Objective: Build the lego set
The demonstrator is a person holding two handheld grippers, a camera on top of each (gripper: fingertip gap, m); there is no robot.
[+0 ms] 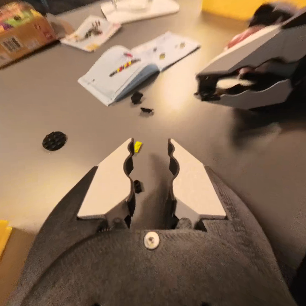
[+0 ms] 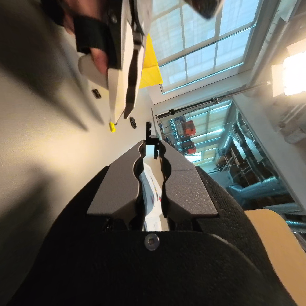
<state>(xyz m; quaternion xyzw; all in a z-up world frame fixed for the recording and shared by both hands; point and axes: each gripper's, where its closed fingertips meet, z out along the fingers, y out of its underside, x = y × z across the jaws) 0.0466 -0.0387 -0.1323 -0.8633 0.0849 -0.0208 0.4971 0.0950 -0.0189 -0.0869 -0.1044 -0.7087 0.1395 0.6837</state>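
My left gripper is open and empty, low over the grey table. A small yellow brick lies just inside its left fingertip. A small black piece lies on the table between the fingers. My right gripper is shut on a black lego assembly and holds it above the table, rolled on its side. It also shows in the left wrist view, off to the right. The right wrist view shows the left gripper over the yellow brick.
A black round plate lies to the left. Two loose black pieces lie by an open instruction booklet. A leaflet and a cardboard box are at the far left. A yellow bag lies on the table.
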